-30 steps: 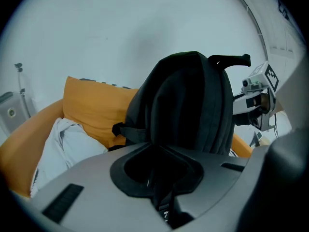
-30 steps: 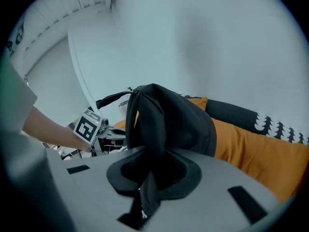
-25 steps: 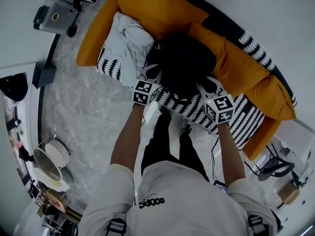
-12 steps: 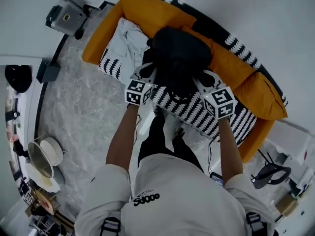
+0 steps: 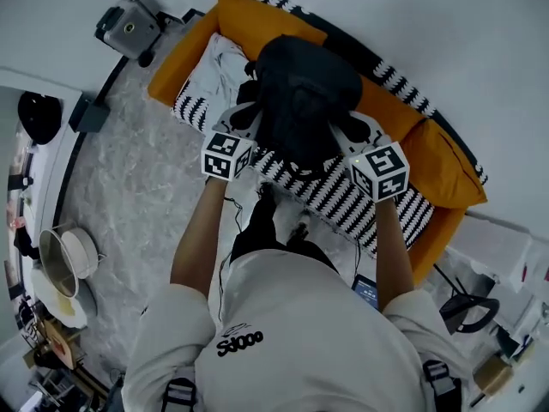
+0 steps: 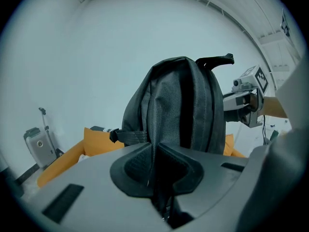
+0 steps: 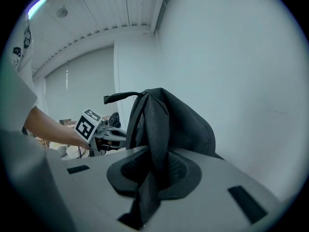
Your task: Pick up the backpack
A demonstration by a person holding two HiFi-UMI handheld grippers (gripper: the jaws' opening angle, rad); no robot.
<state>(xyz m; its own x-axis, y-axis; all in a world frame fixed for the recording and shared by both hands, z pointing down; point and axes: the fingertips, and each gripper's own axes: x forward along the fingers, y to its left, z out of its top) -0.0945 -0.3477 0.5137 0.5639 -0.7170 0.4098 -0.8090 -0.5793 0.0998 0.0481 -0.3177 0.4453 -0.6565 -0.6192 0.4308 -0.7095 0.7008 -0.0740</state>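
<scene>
1. Over the orange sofa (image 5: 257, 20), a black backpack (image 5: 304, 101) is held upright between the two grippers, top handle (image 6: 215, 61) uppermost and the pale wall (image 6: 96, 57) behind it.
2. Left gripper (image 6: 157, 170): jaws clenched on a fold of dark fabric at the backpack's side. A buckled strap (image 6: 128, 137) runs off that side just above the jaws.
3. Right gripper (image 7: 152, 173): jaws clenched on a black strap or fold on the opposite side of the backpack, which hangs down between the pads.
4. From overhead, the grippers flank the backpack, one per side, with both of the person's arms stretched forward. The bottom of the backpack is hidden, so I can't tell whether it touches the seat.
5. The sofa seat carries a black-and-white patterned cover (image 5: 343, 200), with a white cloth (image 5: 210, 75) at its left end.
6. Around it is a grey marbled floor (image 5: 146, 187). A grey wheeled machine (image 5: 129, 28) stands near the sofa's left end, and pots (image 5: 69, 260) sit well apart at the left edge.
</scene>
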